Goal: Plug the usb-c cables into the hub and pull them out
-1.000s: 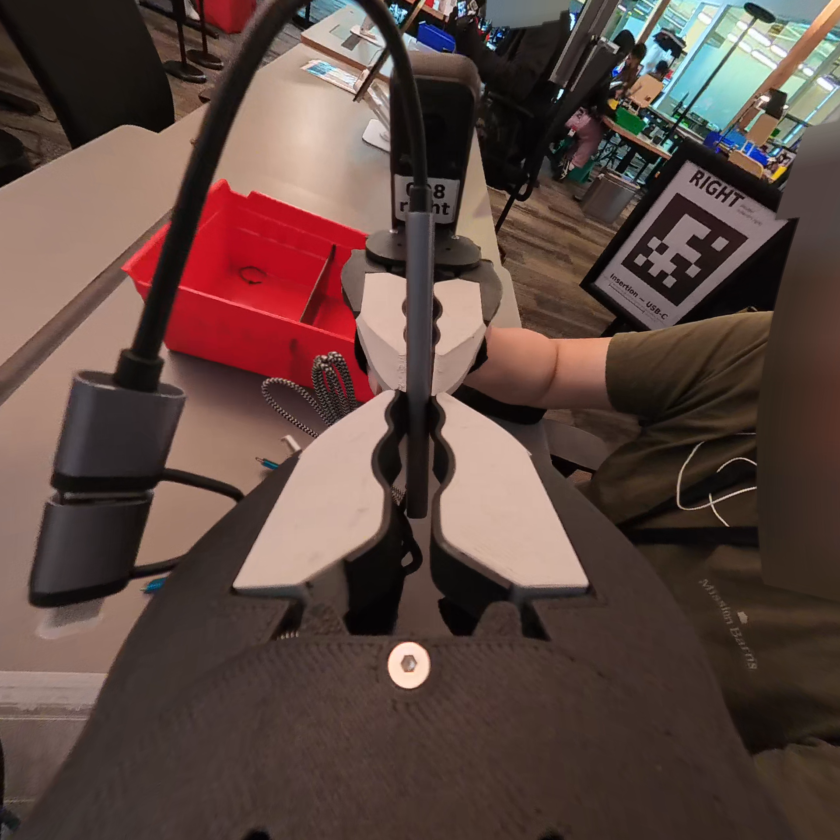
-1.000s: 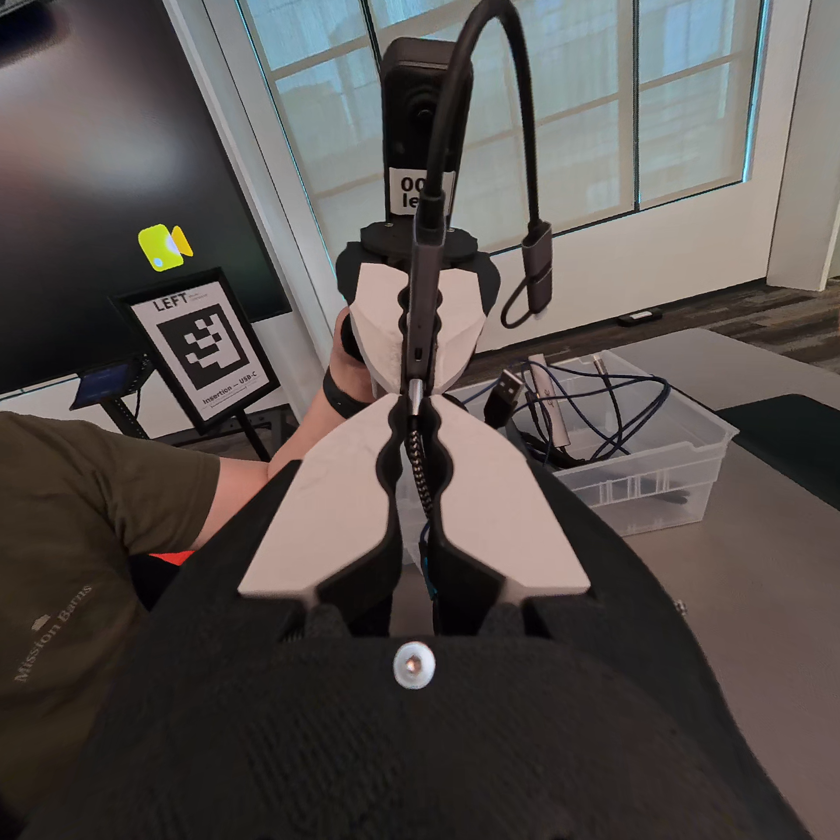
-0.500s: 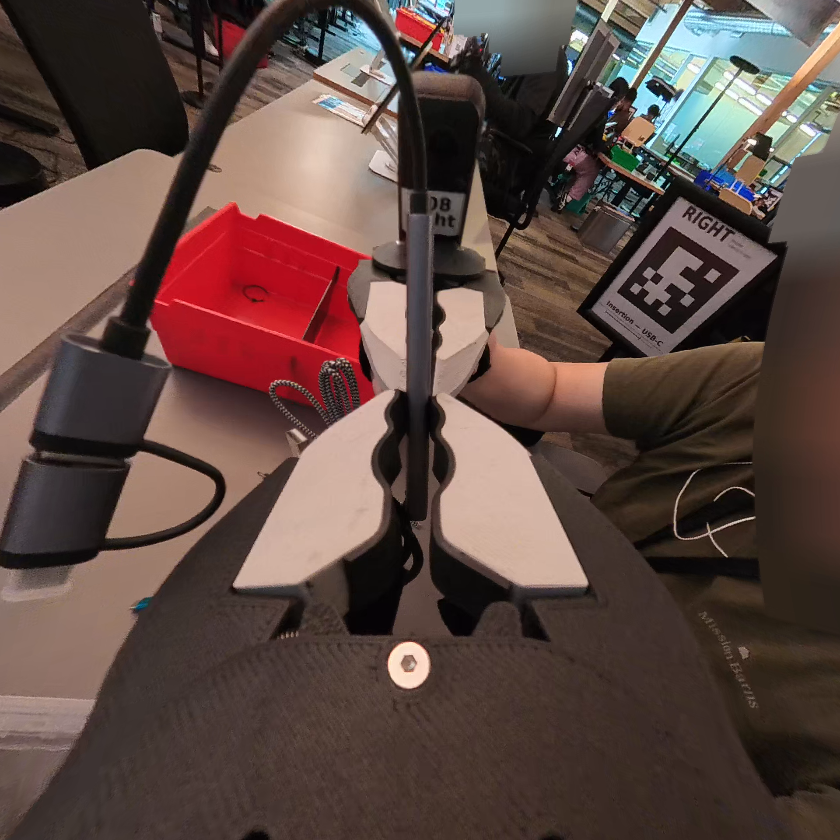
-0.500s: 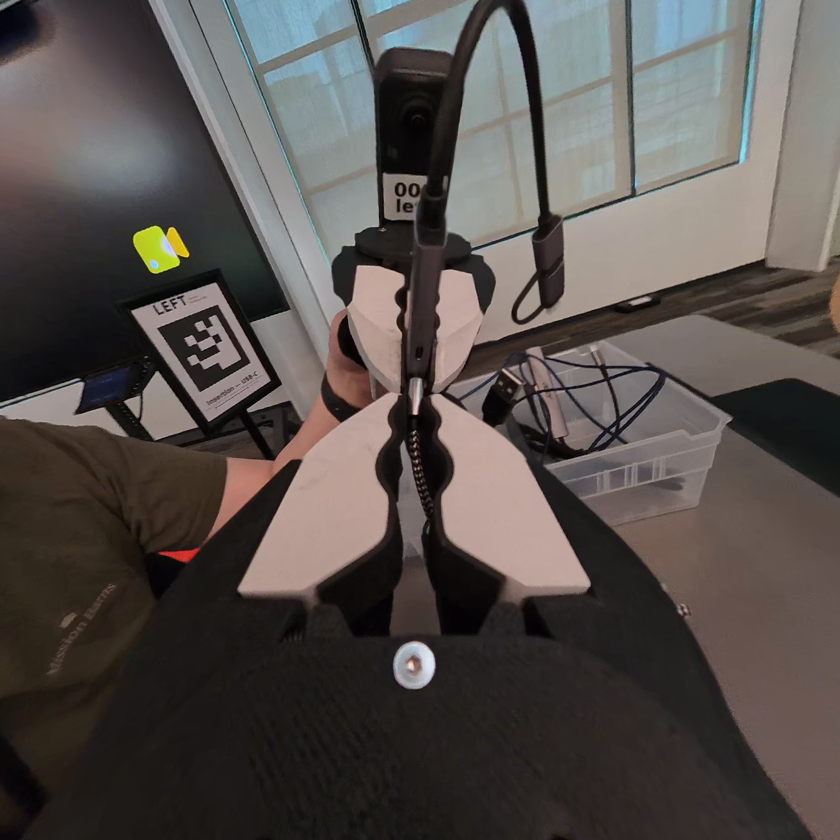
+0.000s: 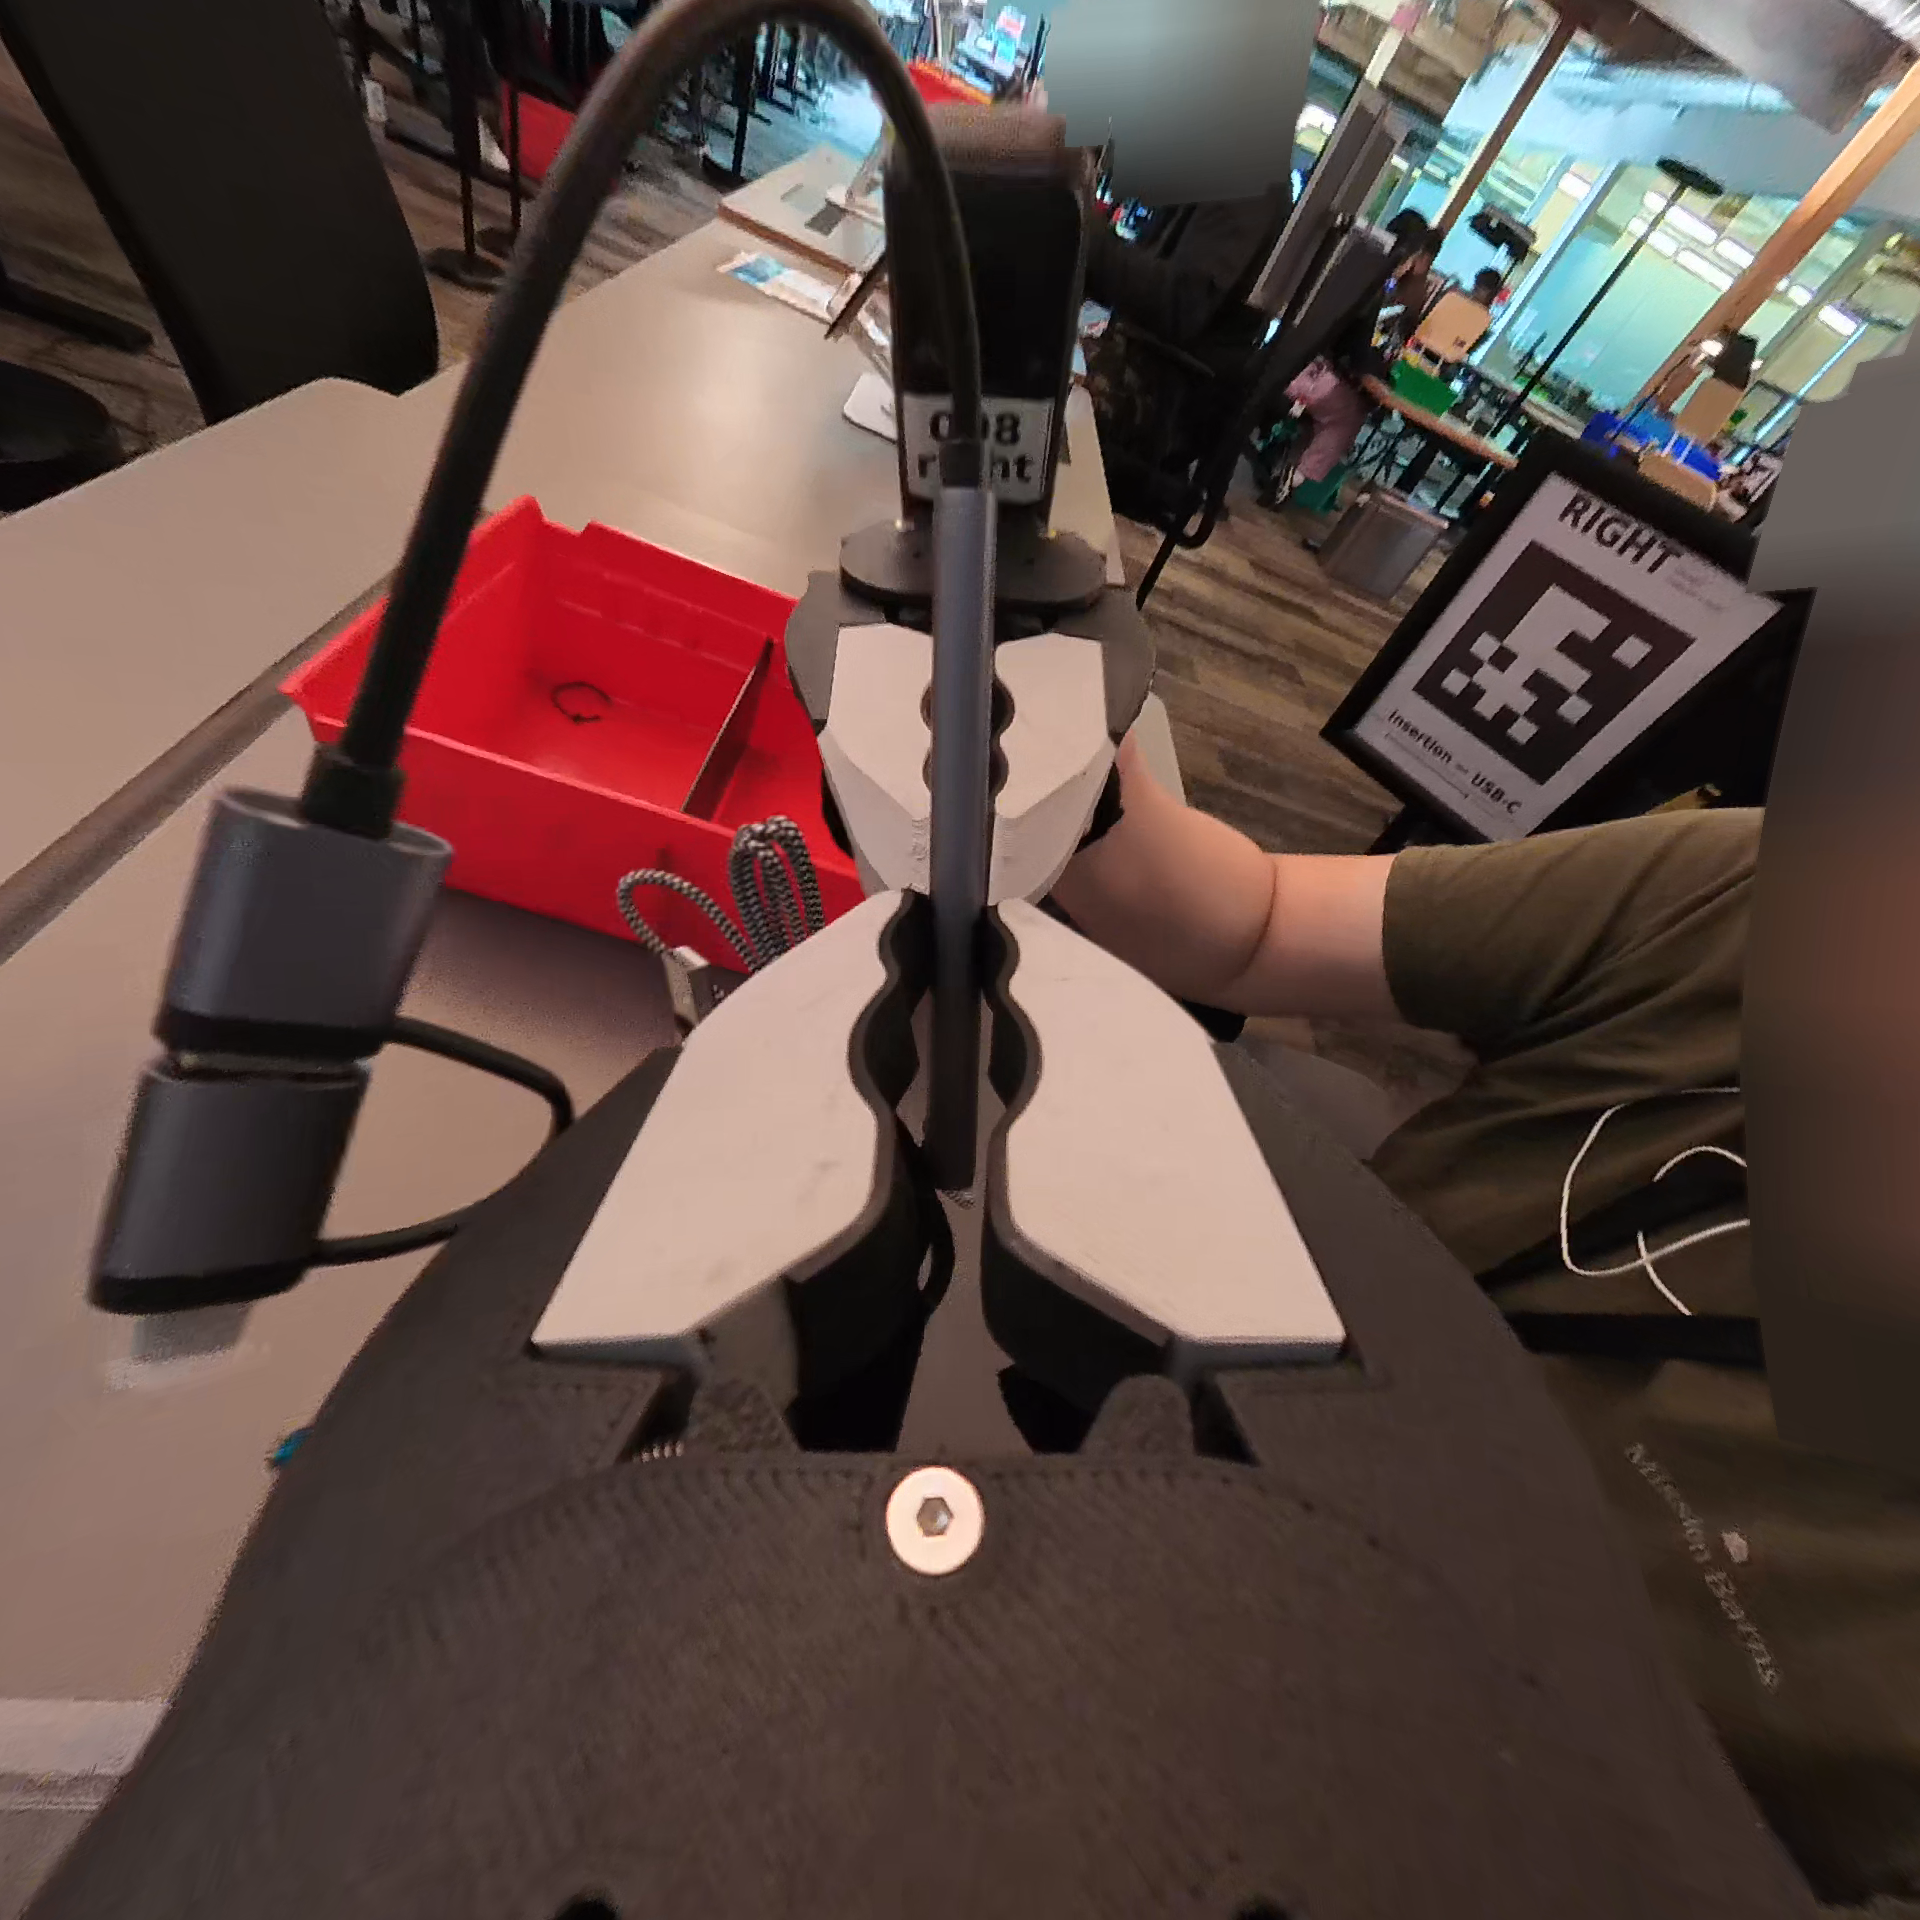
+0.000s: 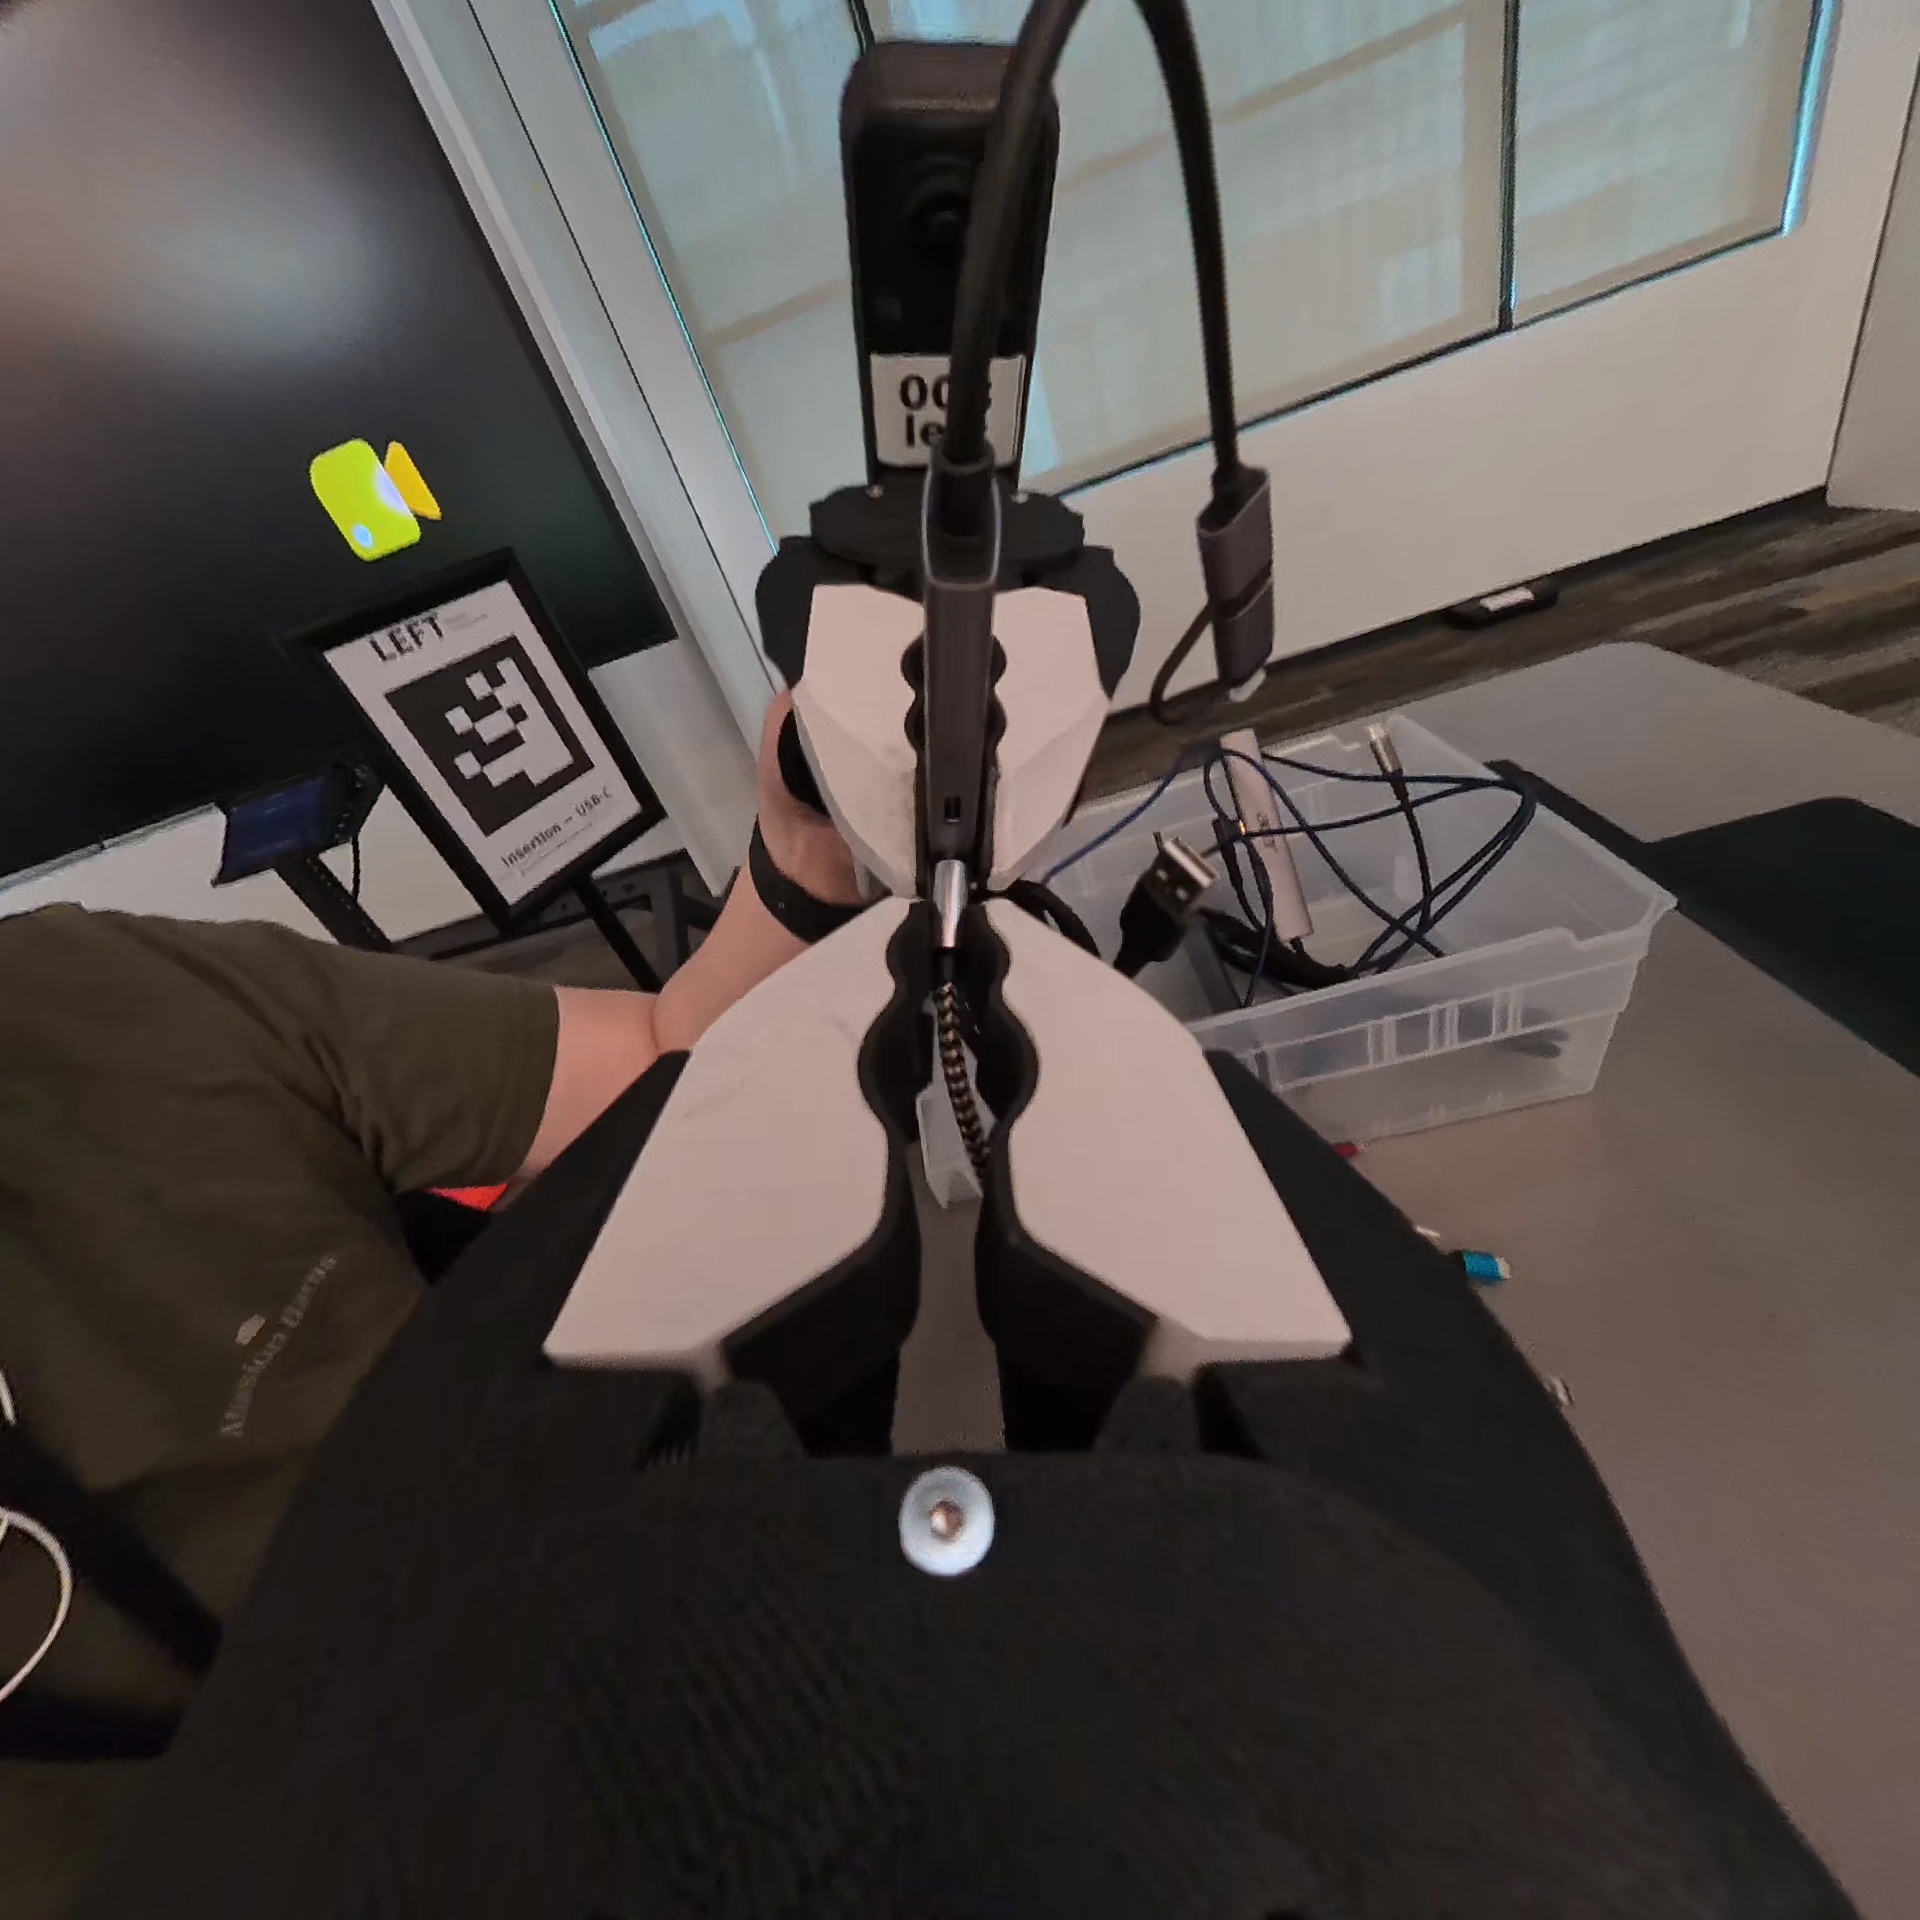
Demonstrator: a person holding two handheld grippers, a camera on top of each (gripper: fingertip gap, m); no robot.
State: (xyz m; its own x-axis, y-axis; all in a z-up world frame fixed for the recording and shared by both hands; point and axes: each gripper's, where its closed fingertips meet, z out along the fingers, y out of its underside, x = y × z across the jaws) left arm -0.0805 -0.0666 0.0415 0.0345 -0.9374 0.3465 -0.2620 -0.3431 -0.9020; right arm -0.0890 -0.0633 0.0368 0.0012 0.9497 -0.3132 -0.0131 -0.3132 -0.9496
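Note:
My left gripper point(image 5: 951, 920) is shut on a slim grey hub point(image 5: 961, 727), held upright between the two grippers. The hub's black cable point(image 5: 520, 312) arcs over to a grey plug with an adapter point(image 5: 281, 935) that hangs free. My right gripper point(image 6: 951, 920) faces the left one tip to tip. It is shut on a braided USB-C cable point(image 6: 961, 1060). The cable's silver plug point(image 6: 948, 894) sits against the lower end of the hub point(image 6: 951, 675) and looks inserted.
A red bin point(image 5: 582, 707) stands on the grey table point(image 5: 208, 582), with braided cable loops point(image 5: 748, 894) beside it. A clear bin of cables point(image 6: 1455, 935) stands on the right. Marker signs point(image 5: 1558, 675) point(image 6: 488, 748) stand behind. A person's arm point(image 5: 1195, 914) holds each gripper. My left and right fingertips are right by each other.
Both grippers stay shut on the hub and the cable. The pair has shifted slightly, and the hanging plug has swung a little.

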